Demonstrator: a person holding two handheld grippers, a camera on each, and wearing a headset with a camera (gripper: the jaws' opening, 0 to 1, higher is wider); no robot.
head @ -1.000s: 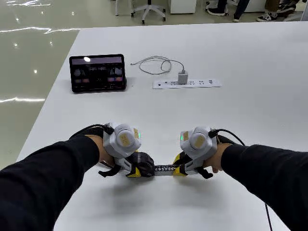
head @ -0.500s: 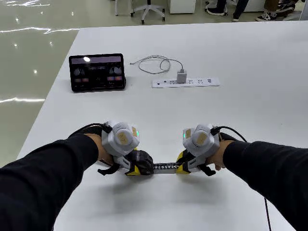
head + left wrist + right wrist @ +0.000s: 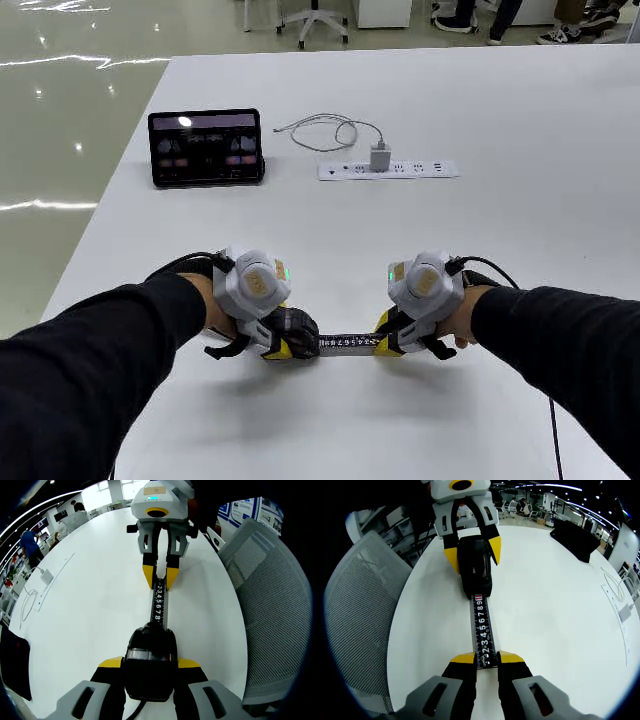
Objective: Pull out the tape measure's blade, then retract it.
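One tape measure (image 3: 150,666) sits at the near edge of the white table (image 3: 500,130), its case clamped in the L gripper (image 3: 283,348). R gripper (image 3: 486,659) pinches the blade (image 3: 481,622) tip, w/ a short stretch out between the 2. Further back: 1 tablet (image 3: 206,147), 1 power strip (image 3: 420,170), 1 charger (image 3: 380,159) plugged in.

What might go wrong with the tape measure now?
The right hand-held gripper pinches the blade just at its tip, so it might slip free and snap back into the case. The left hand-held gripper holds the case by its sides; a harder pull might tug it loose.
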